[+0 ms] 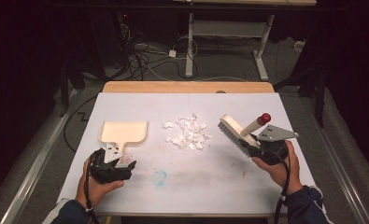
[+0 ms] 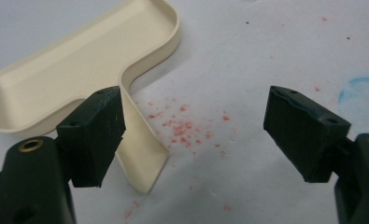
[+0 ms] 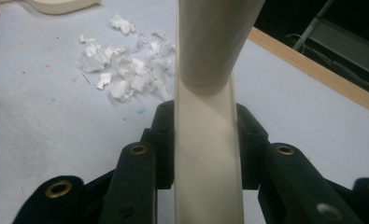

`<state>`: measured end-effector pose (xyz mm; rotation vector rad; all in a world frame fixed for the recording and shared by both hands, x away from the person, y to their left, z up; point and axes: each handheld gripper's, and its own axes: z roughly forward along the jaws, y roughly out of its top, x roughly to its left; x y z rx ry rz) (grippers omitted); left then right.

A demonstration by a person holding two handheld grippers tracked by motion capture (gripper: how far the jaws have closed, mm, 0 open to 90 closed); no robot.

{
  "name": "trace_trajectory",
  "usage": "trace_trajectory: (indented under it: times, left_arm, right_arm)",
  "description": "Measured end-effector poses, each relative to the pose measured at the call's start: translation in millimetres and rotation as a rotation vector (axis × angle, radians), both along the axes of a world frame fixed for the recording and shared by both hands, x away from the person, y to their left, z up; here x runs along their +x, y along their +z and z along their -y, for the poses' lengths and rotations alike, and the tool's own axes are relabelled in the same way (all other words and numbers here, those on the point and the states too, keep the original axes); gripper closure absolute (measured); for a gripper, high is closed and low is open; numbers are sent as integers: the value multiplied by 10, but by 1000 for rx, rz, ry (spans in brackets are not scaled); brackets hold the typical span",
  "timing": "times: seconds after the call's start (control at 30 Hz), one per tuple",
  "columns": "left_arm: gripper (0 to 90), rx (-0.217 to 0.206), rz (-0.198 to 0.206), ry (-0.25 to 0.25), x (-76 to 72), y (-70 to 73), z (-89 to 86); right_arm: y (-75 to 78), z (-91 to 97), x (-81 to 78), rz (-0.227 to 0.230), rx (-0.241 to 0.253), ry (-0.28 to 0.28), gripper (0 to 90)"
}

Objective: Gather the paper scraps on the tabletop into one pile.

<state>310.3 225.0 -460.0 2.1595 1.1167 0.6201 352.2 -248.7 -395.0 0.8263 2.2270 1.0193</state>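
Note:
A cream dustpan (image 1: 124, 132) lies flat at the table's left, its short handle pointing toward me. My left gripper (image 1: 119, 157) sits just behind that handle. In the left gripper view the jaws of my left gripper (image 2: 196, 135) stand wide open, and the dustpan's (image 2: 79, 70) handle lies just inside the left jaw, unpressed. A pile of torn white paper scraps (image 1: 188, 133) lies mid-table. At the right, my right gripper (image 1: 248, 145) is shut on a cream brush (image 1: 240, 130) with dark bristles and a red-capped handle, held tilted above the table. My right gripper (image 3: 205, 140) clamps the brush body (image 3: 208, 177), with the scraps (image 3: 121, 70) beyond.
A white sheet (image 1: 210, 186) covers the table, with a wooden edge (image 1: 187, 87) at the far side. Red specks (image 2: 182, 130) and a blue smudge (image 1: 159, 177) mark the sheet. Beyond the table stand a desk frame (image 1: 229, 42) and floor cables (image 1: 145, 56).

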Motion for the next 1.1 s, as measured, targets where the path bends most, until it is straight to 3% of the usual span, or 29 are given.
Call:
trace_trajectory:
  times: [0.23,0.27,0.37,0.43,0.57,0.67,0.7,0.77,1.0,1.1]
  left_arm:
    - [188,-2,15,-29,-7,3,11]
    - [186,23,26,-19,-9,6,13]
    - [185,6,31,-27,-13,16,4]
    - [185,8,56,-36,-32,33,6]
    - [185,2,82,-61,-56,47,6]
    - [185,10,84,-64,-58,44,10]
    - [185,5,82,-70,-58,41,10]
    - [185,10,76,-78,-54,29,24]
    - [172,11,89,-95,-88,40,41]
    - [172,13,82,-101,-99,30,43]
  right_arm:
    - [-46,-77,188,-3,-43,-18,679]
    - [-51,-126,303,9,-76,-25,679]
    - [-58,-206,532,23,-109,-34,679]
    - [-65,-266,711,12,-126,-29,679]
    - [-85,-449,1033,22,-211,-30,679]
    - [-92,-538,1172,22,-212,-23,679]
    - [-109,-627,1303,12,-219,-19,679]
    - [-142,-734,1412,15,-245,-16,679]
    - [-292,-1088,1660,35,-338,16,679]
    - [-361,-1206,1671,46,-333,35,680]
